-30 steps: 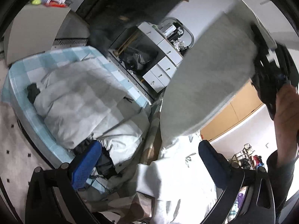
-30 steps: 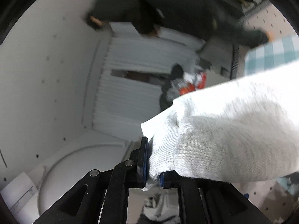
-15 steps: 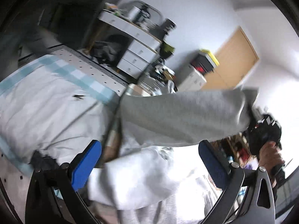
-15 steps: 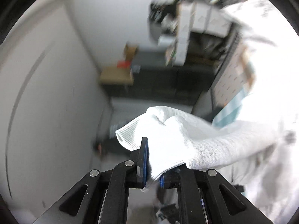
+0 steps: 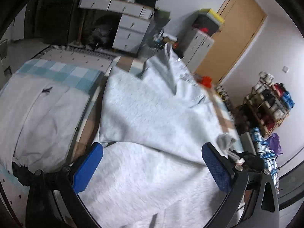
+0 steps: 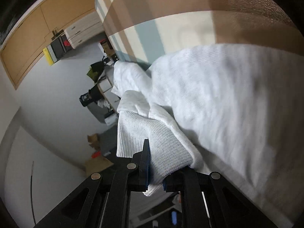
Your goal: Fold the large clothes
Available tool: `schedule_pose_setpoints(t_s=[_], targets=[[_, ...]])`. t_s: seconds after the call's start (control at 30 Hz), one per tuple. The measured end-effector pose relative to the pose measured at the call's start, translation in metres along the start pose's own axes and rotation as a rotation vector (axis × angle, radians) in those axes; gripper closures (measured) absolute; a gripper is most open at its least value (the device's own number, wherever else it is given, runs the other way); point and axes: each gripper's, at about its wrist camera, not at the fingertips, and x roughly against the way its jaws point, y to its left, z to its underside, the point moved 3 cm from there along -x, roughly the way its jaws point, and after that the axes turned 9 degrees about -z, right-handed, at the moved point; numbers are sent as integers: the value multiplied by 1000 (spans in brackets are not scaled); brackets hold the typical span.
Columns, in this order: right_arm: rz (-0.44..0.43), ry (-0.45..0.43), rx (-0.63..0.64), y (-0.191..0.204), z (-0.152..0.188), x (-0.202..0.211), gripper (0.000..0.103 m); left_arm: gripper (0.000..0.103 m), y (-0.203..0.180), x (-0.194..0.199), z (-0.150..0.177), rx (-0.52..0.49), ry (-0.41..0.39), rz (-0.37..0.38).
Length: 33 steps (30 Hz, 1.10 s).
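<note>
The right gripper point(image 6: 155, 168) is clamped tight on the ribbed cuff of a white sweatshirt point(image 5: 152, 117) (spread across the bed point(image 5: 57, 72)); the left gripper point(image 5: 152, 171) hovers above it, jaws wide, empty.

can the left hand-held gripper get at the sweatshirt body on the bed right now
Probably yes. The left hand-held gripper stands open right above the grey sweatshirt, which lies spread on the bed with nothing over it. The right hand-held gripper only pinches the ribbed cuff at the side.
</note>
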Motion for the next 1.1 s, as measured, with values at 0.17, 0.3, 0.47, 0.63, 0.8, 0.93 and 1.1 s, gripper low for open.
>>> schedule_pose_setpoints(t_s=[0.17, 0.3, 0.47, 0.63, 0.8, 0.93, 1.1], targets=[[122, 54, 155, 21, 10, -8, 83, 2, -1, -6, 4, -17, 36, -24], [145, 22, 333, 57, 26, 7, 0, 2, -14, -4, 3, -72, 32, -44], [277, 99, 580, 96, 58, 13, 0, 2, -24, -10, 0, -159, 34, -122], [526, 282, 956, 112, 116, -20, 0, 2, 9, 2, -9, -100, 24, -183], [807, 549, 1600, 75, 213, -118, 0, 2, 51, 26, -2, -8, -5, -181], [921, 715, 1964, 3, 264, -188, 0, 2, 75, 28, 14, 31, 24, -182], [1086, 825, 1988, -64, 263, -261, 48, 2, 96, 27, 26, 70, 53, -146]])
